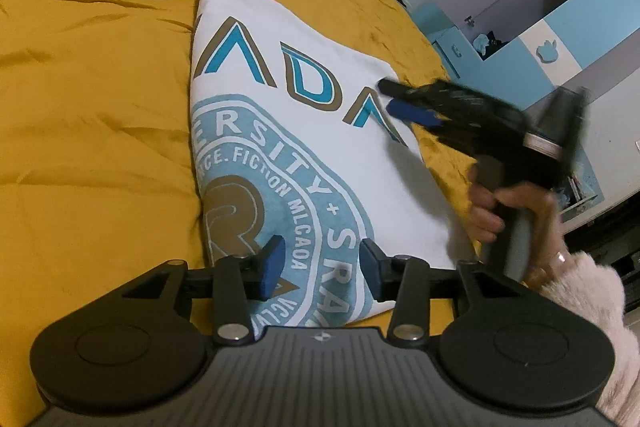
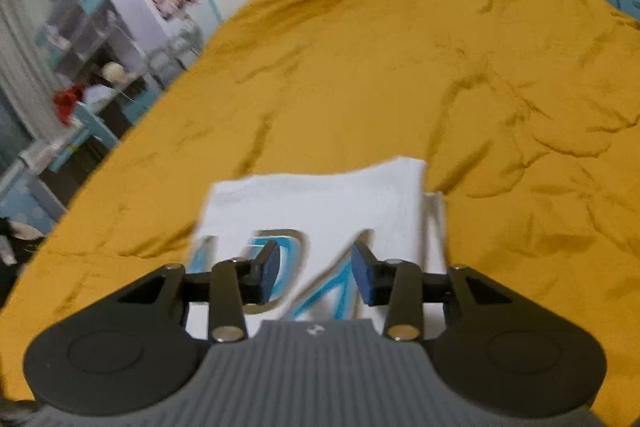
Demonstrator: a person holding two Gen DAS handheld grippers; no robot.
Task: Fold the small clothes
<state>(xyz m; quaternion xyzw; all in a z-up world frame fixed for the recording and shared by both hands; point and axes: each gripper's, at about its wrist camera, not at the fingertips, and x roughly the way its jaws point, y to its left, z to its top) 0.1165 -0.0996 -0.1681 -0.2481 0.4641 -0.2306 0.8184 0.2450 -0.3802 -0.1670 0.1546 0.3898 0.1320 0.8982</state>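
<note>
1. T-shirt (image 1: 280,131): a white printed tee, already folded down to a narrow rectangular packet, lies flat on the mustard-yellow bed cover (image 1: 100,107), near the cover's right-hand edge in the left wrist view.

2. Long axis: the packet's long side runs away from the left tongs (image 1: 322,269) toward the far top corner, slanting slightly leftward in that view. Its short near edge lies right under those tongs.

3. Left tongs: the jaws stand partly apart with nothing between the blue pads; the round printed emblem shows through the gap. They hover over the near short end, and I cannot tell whether the tips touch the cloth.

4. Right tongs (image 2: 314,275): also partly apart and empty. In the left wrist view they (image 1: 404,107) reach in from the right, held by a hand (image 1: 504,211) in a fuzzy pale sleeve (image 1: 588,291), with the tips at the packet's right long edge, about midway along, by the large lettering.

5. From the right wrist view, the tee (image 2: 320,203) lies straight ahead and below, its far edge square across the view; motion blur softens the detail.

6. Judgement: each hand is close to a different edge, the left nearest the short end and the right nearest the long side. A further fold along the long axis would probably start from the near short end.
</note>
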